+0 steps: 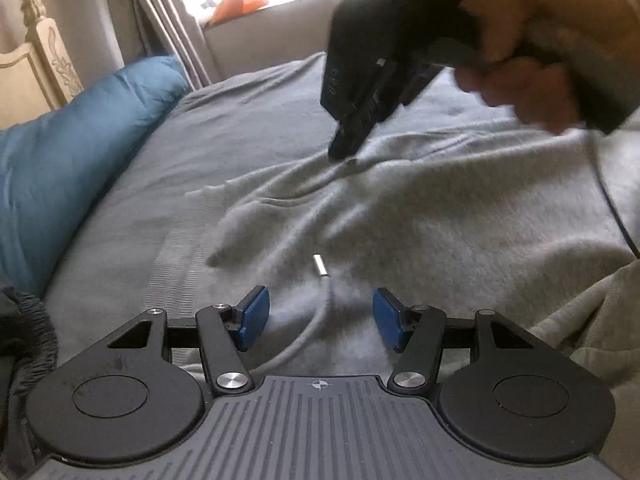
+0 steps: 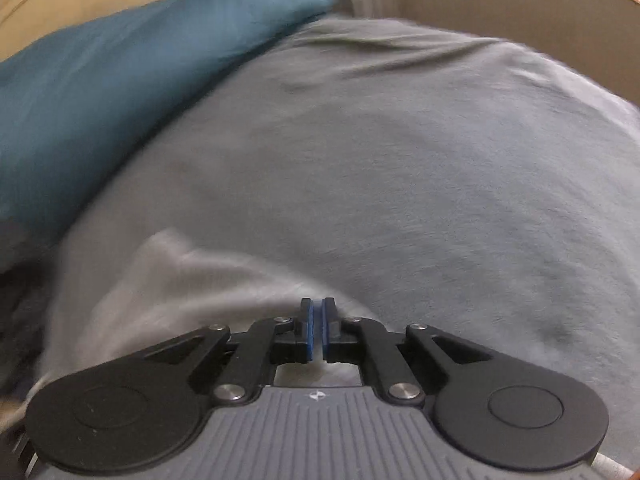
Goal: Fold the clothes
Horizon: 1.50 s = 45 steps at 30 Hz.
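Note:
A light grey hooded sweatshirt (image 1: 420, 216) lies rumpled on the bed, its ribbed hem toward the left. Its drawstring's metal tip (image 1: 320, 266) rests on the cloth just ahead of my left gripper (image 1: 320, 296), which is open with only the cord lying under the gap. A hand (image 1: 540, 60) holds my right gripper (image 1: 344, 152) pointing down, its tips right at a fold in the sweatshirt's far part. In the right wrist view the right gripper (image 2: 318, 308) shows its blue pads a thin slit apart with nothing between them, over the sweatshirt's edge (image 2: 180, 276).
A grey blanket (image 1: 240, 120) covers the bed. A blue pillow (image 1: 72, 152) lies along its left side, also the pillow (image 2: 140, 60) at upper left. A carved cream headboard (image 1: 40, 52) and curtains (image 1: 160, 8) stand behind. Dark fabric (image 1: 24, 328) bunches at the near left.

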Tool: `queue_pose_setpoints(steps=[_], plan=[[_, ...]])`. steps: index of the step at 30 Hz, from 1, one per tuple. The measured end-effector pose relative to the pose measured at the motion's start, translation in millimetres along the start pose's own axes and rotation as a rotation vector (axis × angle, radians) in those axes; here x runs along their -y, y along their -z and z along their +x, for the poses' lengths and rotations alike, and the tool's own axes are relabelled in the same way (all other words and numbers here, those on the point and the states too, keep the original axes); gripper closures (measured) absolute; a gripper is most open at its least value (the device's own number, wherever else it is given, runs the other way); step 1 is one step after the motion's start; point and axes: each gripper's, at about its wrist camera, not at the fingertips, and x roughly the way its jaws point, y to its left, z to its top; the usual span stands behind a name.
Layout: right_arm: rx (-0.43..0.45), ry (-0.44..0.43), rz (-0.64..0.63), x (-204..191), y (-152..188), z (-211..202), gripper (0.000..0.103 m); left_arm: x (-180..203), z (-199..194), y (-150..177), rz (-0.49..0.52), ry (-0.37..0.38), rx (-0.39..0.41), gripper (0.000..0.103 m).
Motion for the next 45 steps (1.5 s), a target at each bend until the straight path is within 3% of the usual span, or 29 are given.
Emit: queue_pose_setpoints(steps=[3,5,7,10,13,15,20,22,27,31,37,41,43,45], plan=[[-0.077,-0.045,-0.093,-27.7,2.2,18.8,0.089,-9.3,-1.9,4.0,-0.023,-0.017,-0.016,0.046],[-0.057,-0.015,-0.122,-45.6,-1.1,38.9,0.089,-15.7,-2.0,7.0,-0.044,-0.030,-0.026,0.046],[0.003,-0.015,-0.034,-42.5,-16.5,58.9,0.090,-21.8,0.0,10.2,-0.061,-0.034,-0.033,0.045],[0.003,-0.050,0.180,-27.8,-31.5,66.6,0.090,-28.4,2.8,11.8,-0.088,-0.029,-0.038,0.045],[0.006,-0.037,0.074,-39.9,-31.6,45.7,0.089,-32.4,-2.5,12.8,-0.117,-0.025,-0.037,0.045],[-0.001,-0.081,0.030,-48.8,-29.4,37.1,0.088,-34.3,-2.4,13.0,-0.124,-0.029,-0.041,0.045],[0.021,-0.048,0.084,-46.5,-28.7,70.4,0.082,-32.7,-0.1,13.0,-0.125,-0.041,-0.051,0.045],[0.097,-0.098,0.201,-24.8,-26.7,50.6,0.081,-33.5,0.4,9.9,-0.141,-0.042,-0.049,0.045],[0.273,-0.020,0.198,42.5,-3.4,-59.1,0.075,-30.7,-0.9,7.9,-0.133,-0.044,-0.044,0.045],[0.402,-0.008,0.317,107.3,49.5,-163.5,0.063,-26.1,-2.1,0.3,-0.132,-0.039,-0.026,0.045],[0.511,0.050,0.509,161.9,179.1,-304.5,0.060,-3.6,-4.7,-19.8,-0.104,-0.001,0.015,0.045],[0.541,0.066,0.648,170.2,272.8,-363.8,0.054,27.8,-7.7,-32.4,-0.073,0.053,0.039,0.045],[0.535,0.109,0.692,166.8,314.3,-379.0,0.036,44.0,-8.2,-37.0,-0.068,0.085,0.048,0.045],[0.502,0.175,0.729,163.7,352.0,-389.6,0.032,61.1,-7.0,-38.8,-0.060,0.111,0.050,0.045]])
